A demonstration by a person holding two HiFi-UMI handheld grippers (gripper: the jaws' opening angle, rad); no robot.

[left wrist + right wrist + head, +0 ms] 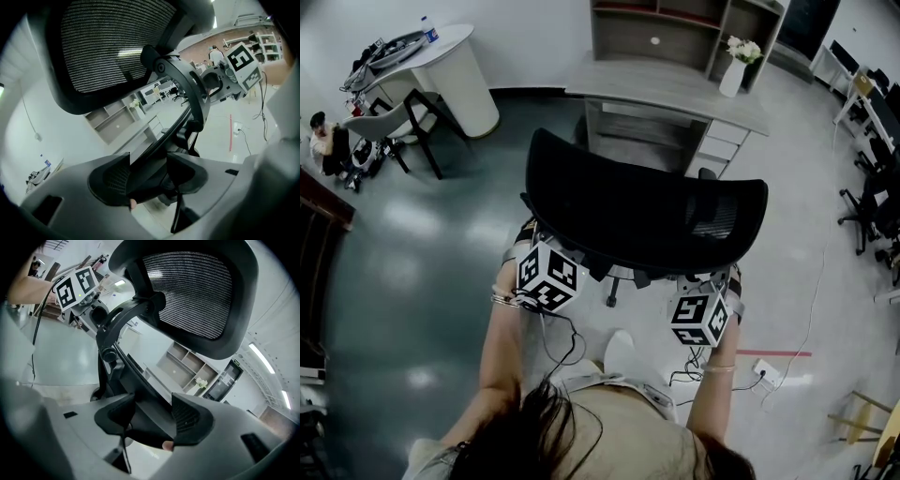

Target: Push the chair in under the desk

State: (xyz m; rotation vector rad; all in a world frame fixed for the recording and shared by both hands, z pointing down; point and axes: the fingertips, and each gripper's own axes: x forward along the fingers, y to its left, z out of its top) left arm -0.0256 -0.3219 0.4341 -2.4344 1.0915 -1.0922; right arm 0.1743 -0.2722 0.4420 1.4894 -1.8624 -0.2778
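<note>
Judging from the head view, the task is at its start or approx. midway. The black mesh office chair (647,211) stands on the floor between the person and the grey desk (675,89), w/ its backrest toward the person. Both grippers are on it, but the backrest is not yet close to the desk edge. The left gripper (150,178) has its jaws closed on a dark part at the lower rim of the backrest. The right gripper (152,420) does the same on the other side, so each jaw pair has chair material between its pads. Done, I think: the grasp and the alignment. Left to do: roll the chair fwd until the seat goes under the desktop. The seat is hidden below the backrest, so I cannot say how much of it is under already. The chair faces the desk, i.e. away from the person. The backrest's long axis runs left to right, approx. parallel w/ the desk's front edge, and its centre seems to sit before the open knee space, left of the drawers (717,145). A white vase (733,75) w/ flowers stands on the desk's right end, well apart from the chair.
</note>
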